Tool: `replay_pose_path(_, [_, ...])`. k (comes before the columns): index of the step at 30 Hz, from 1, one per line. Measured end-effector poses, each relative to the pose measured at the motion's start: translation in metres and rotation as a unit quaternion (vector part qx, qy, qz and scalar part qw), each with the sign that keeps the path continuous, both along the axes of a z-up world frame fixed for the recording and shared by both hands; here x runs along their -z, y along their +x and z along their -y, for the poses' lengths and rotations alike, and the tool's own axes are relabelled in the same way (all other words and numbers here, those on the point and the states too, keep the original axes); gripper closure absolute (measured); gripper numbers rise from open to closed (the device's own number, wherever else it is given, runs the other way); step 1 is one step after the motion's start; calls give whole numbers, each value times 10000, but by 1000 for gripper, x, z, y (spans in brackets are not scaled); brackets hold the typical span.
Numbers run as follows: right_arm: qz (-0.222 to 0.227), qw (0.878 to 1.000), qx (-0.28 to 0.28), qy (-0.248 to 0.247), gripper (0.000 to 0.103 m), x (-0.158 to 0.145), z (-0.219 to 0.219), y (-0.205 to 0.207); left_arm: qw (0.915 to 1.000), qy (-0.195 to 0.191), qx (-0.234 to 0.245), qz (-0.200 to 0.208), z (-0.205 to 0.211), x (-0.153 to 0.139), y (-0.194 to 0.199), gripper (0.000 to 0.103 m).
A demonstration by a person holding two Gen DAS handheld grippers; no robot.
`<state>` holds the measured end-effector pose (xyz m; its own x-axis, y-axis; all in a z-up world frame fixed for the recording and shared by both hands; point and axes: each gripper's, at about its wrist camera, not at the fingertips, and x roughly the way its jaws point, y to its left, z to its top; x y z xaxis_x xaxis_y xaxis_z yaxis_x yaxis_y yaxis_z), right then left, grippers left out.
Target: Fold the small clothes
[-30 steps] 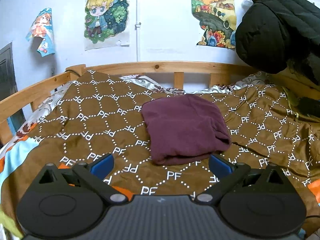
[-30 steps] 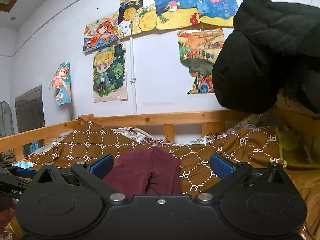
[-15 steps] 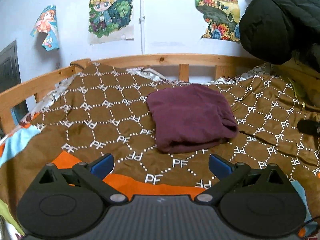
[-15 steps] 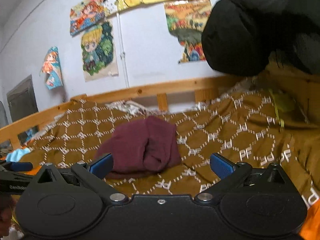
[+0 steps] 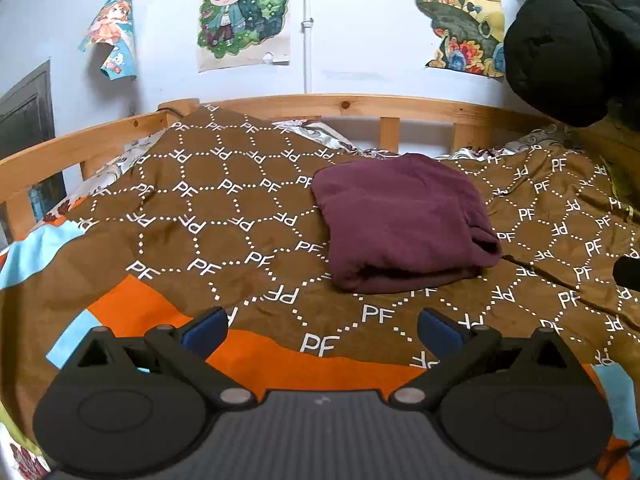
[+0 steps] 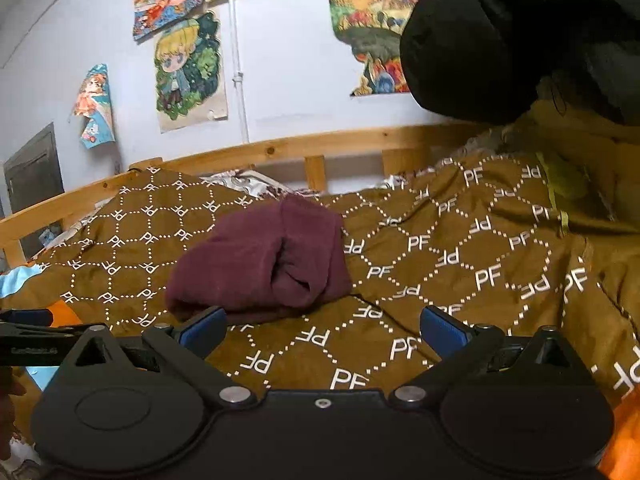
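A maroon garment (image 5: 400, 224) lies folded into a thick rectangle on the brown blanket (image 5: 224, 216) printed with white "PF" letters. My left gripper (image 5: 322, 326) hovers open in front of it, well short of its near edge, nothing between the blue pads. From the right wrist view the same maroon garment (image 6: 260, 260) shows its rolled open end, slightly left of centre. My right gripper (image 6: 322, 326) is open and empty, just short of the garment's near edge. The left gripper's black finger (image 6: 28, 344) shows at the far left.
A wooden bed rail (image 5: 360, 106) runs along the back and left side. A black puffy coat (image 5: 576, 40) hangs at the upper right over the bed. Posters (image 5: 244, 12) cover the white wall. An orange and light-blue patch (image 5: 280, 360) lies near the blanket's front edge.
Both grippers have pulled back and risen away from the folded maroon garment, which now lies farther off. The garment itself has not moved. Both stay open.
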<state>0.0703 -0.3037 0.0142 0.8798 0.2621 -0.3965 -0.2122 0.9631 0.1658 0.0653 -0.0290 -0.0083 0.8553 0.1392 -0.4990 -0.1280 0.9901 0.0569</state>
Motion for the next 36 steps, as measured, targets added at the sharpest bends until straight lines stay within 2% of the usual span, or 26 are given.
replay_pose_path(36, [-39, 10000, -62, -27, 1, 2, 2, 2, 9991, -279, -234, -226, -2, 6, 0, 1])
